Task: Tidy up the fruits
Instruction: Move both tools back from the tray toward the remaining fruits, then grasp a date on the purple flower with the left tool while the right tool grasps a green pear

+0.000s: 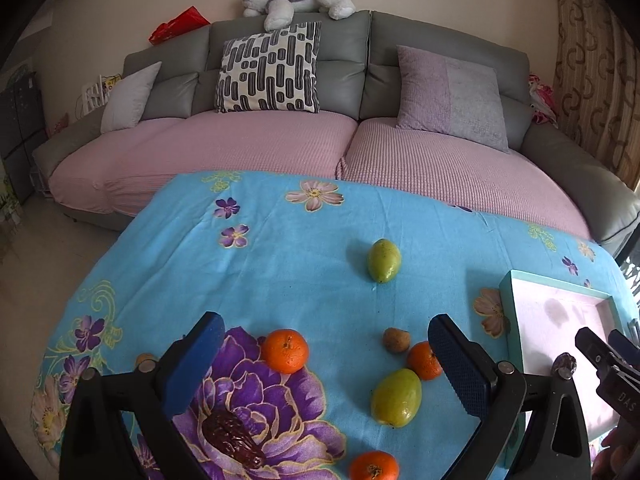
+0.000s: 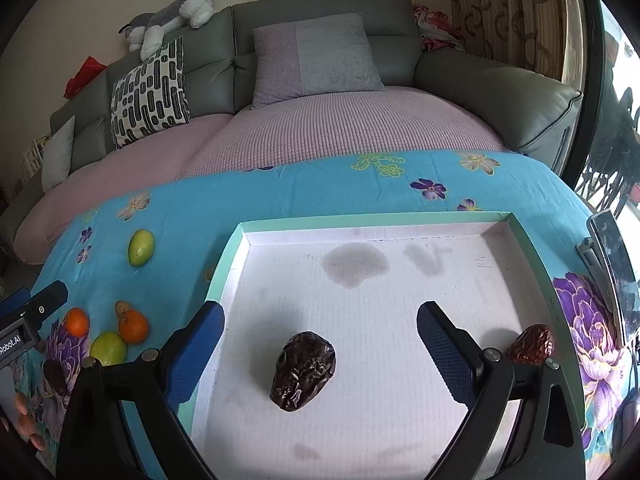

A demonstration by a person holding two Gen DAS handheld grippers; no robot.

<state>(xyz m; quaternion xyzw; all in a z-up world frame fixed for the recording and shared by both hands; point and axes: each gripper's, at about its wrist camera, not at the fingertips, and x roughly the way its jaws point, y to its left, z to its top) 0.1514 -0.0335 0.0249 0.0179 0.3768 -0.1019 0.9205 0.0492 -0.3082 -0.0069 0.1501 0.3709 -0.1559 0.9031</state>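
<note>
Right now your dark date (image 2: pixel 303 370) lies loose on the white floor of the tray (image 2: pixel 234 256), between the spread fingers of your right gripper (image 2: pixel 320 344), which pinches nothing. Its long axis runs diagonally, the narrower end toward you and to the left, the fatter end away and to the right. A second, redder date (image 2: pixel 532 345) sits against the tray's right wall, partly hidden behind the right finger.

Out on the blue floral cloth (image 1: pixel 280 248), your left gripper (image 1: pixel 326 364) is also spread wide and empty above the waiting fruit. Between its fingers you have a tangerine (image 1: pixel 285 350), a green fruit (image 1: pixel 396 397) lying long-axis diagonal, and a second tangerine (image 1: pixel 424 360) touching that fruit's far end, with a small brown nut (image 1: pixel 396 340) just beside it. A red date (image 1: pixel 234 442) lies near the left finger, its length slanting toward you and right. A third tangerine (image 1: pixel 374 466) sits at the bottom edge, and another green fruit (image 1: pixel 384 261) stands apart farther out, pointing away from you.

Watch the cluster: closing on the near green fruit would likely nudge the touching tangerine and send it rolling on the soft cloth. Round tangerines may squirt from the pads if gripped off-centre. Your right gripper could also bump the loose date if you lift out carelessly.
</note>
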